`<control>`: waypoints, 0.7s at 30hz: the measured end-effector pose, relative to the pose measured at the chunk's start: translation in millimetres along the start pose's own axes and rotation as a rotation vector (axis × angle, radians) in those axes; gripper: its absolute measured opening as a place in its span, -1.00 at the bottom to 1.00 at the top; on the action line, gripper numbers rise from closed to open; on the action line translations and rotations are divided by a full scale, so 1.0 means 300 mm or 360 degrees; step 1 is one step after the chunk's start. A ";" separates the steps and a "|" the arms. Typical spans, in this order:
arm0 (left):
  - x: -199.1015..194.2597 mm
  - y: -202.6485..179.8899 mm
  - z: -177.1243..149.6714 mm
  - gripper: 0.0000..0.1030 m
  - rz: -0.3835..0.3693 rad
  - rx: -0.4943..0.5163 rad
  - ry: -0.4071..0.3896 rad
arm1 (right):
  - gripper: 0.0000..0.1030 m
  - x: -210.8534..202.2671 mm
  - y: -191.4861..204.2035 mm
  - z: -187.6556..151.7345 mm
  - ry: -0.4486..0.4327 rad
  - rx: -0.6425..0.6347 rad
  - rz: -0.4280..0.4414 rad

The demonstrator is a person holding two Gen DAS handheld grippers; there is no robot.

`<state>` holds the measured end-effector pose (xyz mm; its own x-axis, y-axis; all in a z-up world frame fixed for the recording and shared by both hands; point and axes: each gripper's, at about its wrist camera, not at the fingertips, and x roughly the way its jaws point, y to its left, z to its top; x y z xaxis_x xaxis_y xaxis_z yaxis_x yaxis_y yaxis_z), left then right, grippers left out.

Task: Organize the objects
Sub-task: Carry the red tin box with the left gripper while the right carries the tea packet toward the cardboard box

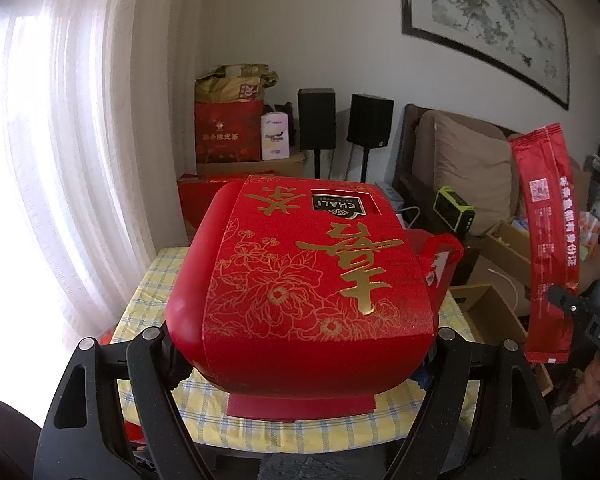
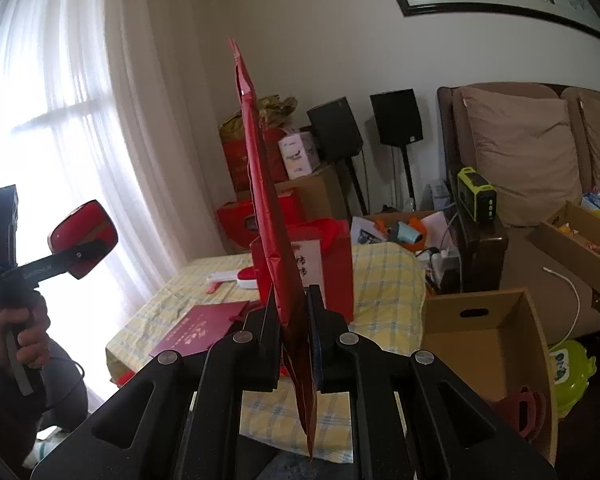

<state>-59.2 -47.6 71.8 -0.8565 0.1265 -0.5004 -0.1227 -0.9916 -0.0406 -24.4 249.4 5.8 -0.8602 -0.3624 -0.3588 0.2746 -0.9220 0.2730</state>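
Two hands: we had both loaded at once, each gripper carrying one red item above the table (image 2: 384,276).
Table: its checked cloth was crowded, so we judged lifting came before sorting.
Tea box (image 1: 300,276): the left gripper (image 1: 300,360) spanned it wide, jaws on its sides, held clear of the cloth.
Cardboard box (image 2: 480,344): it stood open beside the table, a likely drop spot.
Foil packet (image 2: 268,216): the right gripper (image 2: 292,344) was clamped on its lower end, so it stood upright.
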 end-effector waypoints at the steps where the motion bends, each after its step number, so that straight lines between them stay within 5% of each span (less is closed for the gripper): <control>1: -0.003 -0.006 0.001 0.54 -0.0005 0.0004 -0.0001 | -0.80 -0.006 -0.001 0.004 -0.0006 -0.0005 -0.0013; 21: 0.000 -0.208 0.072 0.54 -0.0165 0.0098 -0.0038 | -0.80 -0.102 -0.086 0.040 -0.0080 0.0028 -0.0126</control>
<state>-62.4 14.7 93.1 -0.8493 0.2295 -0.4754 -0.2411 -0.9698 -0.0375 -10.2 285.9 20.3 -0.8996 -0.2808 -0.3345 0.1978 -0.9448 0.2611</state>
